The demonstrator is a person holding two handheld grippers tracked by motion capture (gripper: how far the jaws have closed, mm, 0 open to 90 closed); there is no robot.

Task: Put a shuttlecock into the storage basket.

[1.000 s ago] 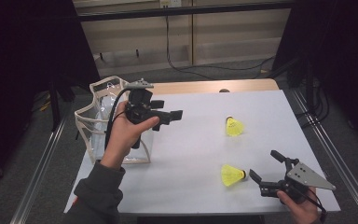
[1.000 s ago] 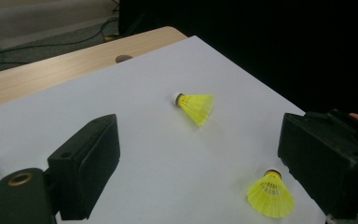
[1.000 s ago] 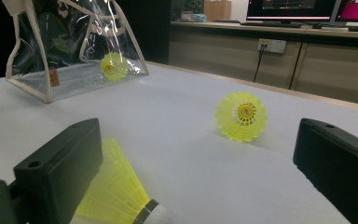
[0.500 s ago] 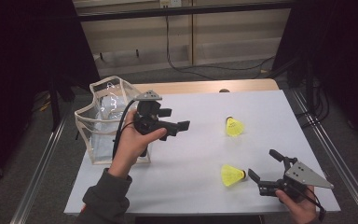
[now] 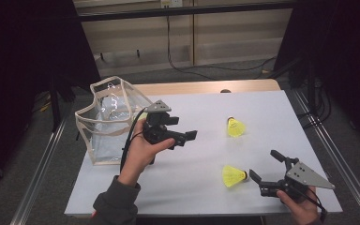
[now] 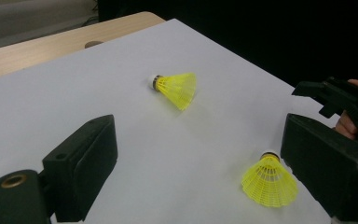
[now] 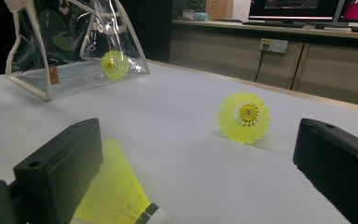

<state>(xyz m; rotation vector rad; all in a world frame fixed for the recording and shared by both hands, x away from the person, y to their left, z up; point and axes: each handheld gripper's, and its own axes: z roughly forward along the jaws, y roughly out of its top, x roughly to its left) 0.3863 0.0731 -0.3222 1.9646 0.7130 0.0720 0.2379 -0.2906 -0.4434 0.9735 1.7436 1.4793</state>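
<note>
Two bright yellow plastic shuttlecocks lie loose on the white bench [image 5: 187, 187], and one more sits inside the clear plastic bag with cream trim [image 5: 104, 123] at the left of the high view; it glows yellow through the bag wall in the right gripper view [image 7: 114, 63]. So the job looks like bagging shuttlecocks, one in and two to go.

The right hand-held gripper [image 5: 265, 167], low at the lower right of the high view, has its jaws spread wide, with the nearer shuttlecock [image 5: 233, 176] just at their mouth, cork end towards it. In the right gripper view that shuttlecock [image 7: 116, 198] lies beside the left jaw, not gripped. The farther shuttlecock [image 5: 236, 127] rests well apart, mid-right of the frame.

The left hand-held gripper [image 5: 186, 137] hangs beside the bag, jaws wide and empty, pointing towards the loose pair.

Next call, I'd say: nudge the right jaws around the near shuttlecock and close gently, since that skirt looks easily crushed.
</note>
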